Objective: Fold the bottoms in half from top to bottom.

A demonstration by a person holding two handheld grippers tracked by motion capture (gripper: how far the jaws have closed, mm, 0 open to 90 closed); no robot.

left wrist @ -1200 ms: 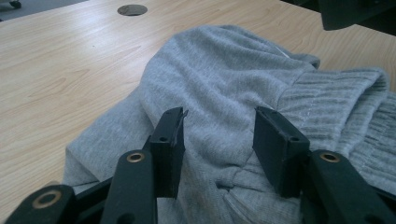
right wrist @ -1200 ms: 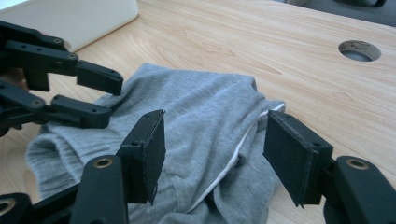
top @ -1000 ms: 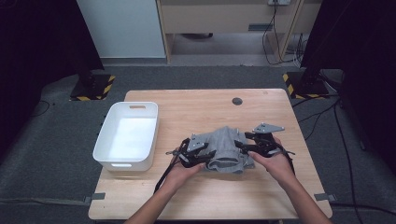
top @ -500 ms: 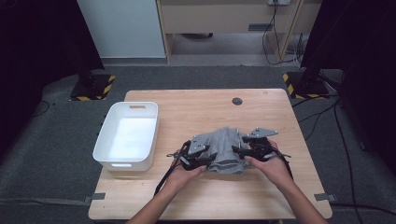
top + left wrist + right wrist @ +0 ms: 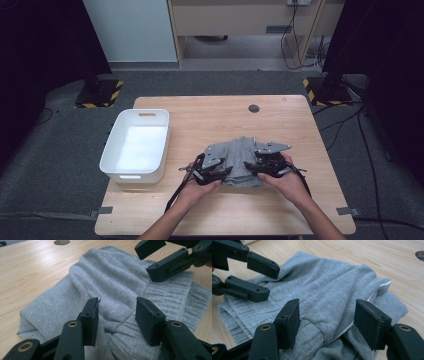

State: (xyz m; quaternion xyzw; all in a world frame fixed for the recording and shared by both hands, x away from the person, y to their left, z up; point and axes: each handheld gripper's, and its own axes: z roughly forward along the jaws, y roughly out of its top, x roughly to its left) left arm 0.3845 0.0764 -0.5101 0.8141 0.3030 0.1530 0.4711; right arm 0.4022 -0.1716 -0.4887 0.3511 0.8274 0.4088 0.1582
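A soft grey garment [image 5: 235, 162] of fleecy knit, with ribbed bands, is lying bunched in a lumpy heap on the pale wooden tabletop [image 5: 220, 120], near the front edge and to the right of a white plastic bin [image 5: 136, 145]. Its long axis is running from the front edge towards the far edge in the high view. The left tool [image 5: 116, 312] is being held at the heap's left side, its flat black jaws standing apart with a fold of cloth between them. The right tool [image 5: 327, 317] is being held at the right side, its jaws also apart over the cloth, nothing being squeezed.
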